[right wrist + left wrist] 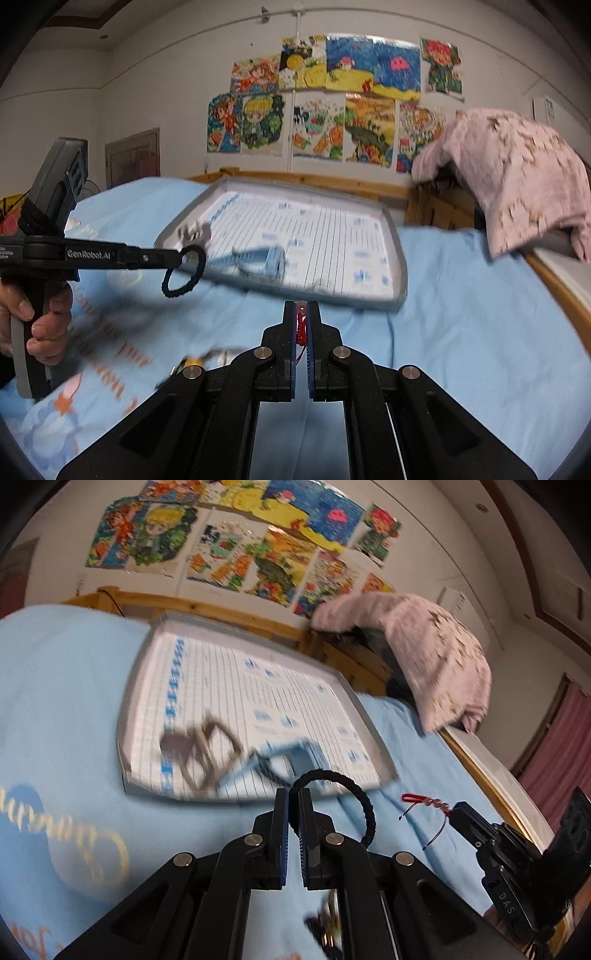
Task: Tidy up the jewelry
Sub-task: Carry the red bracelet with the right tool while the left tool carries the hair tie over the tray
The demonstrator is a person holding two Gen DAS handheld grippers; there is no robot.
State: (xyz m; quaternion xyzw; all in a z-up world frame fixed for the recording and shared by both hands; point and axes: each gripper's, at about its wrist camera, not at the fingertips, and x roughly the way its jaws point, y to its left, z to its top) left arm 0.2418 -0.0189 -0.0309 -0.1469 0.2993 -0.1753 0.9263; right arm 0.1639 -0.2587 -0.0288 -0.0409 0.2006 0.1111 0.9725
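With the grey tray [373, 716] lying at 12 o'clock on the bed [55, 701], the black braided bracelet [364, 805] pinched in the left hand-held gripper [291, 805] and the red beaded bracelet [301, 325] pinched in the right hand-held gripper [301, 314] are best carried level, set apart inside and freed only once resting.

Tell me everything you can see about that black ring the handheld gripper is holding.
The black bracelet is a closed loop of braided or twisted cord, matte and thin. The left gripper is shut on one edge of it, so the rest hangs free in the air, tilted, above the light blue bedsheet and in front of the grey tray. Nothing else touches it.
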